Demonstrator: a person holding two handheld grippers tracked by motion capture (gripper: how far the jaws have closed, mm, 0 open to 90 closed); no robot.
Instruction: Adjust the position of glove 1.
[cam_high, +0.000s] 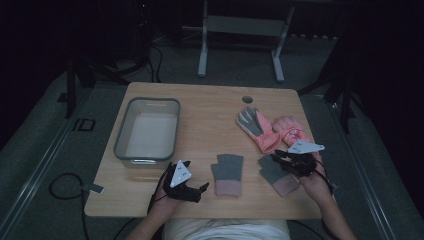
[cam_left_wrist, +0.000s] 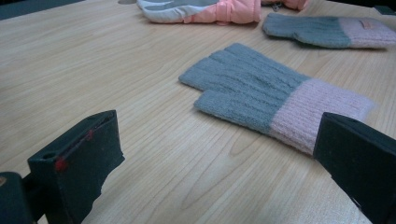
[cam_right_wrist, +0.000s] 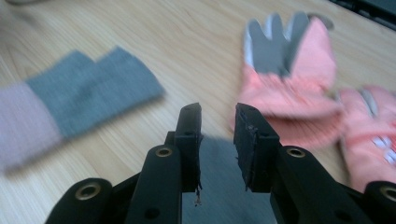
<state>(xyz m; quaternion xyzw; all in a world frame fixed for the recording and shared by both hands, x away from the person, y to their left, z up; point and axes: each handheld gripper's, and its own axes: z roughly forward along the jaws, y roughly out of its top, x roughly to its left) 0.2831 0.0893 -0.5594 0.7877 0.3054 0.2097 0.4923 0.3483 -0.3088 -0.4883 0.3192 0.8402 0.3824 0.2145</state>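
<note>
While the left gripper (cam_high: 192, 187) rests low at the near edge of the wooden table (cam_high: 210, 107), its jaws spread wide and empty and pointing at the nearer grey-and-pink knit glove (cam_high: 227, 174), the right gripper (cam_high: 282, 160) hangs just above the second knit glove (cam_high: 277, 176), jaws parted a little with nothing between them. Behind it lie two pink ski gloves (cam_high: 272, 130) side by side, and a grey plastic tub (cam_high: 147, 132) stands at the left. Around the table the room is dark, with grey carpet.
</note>
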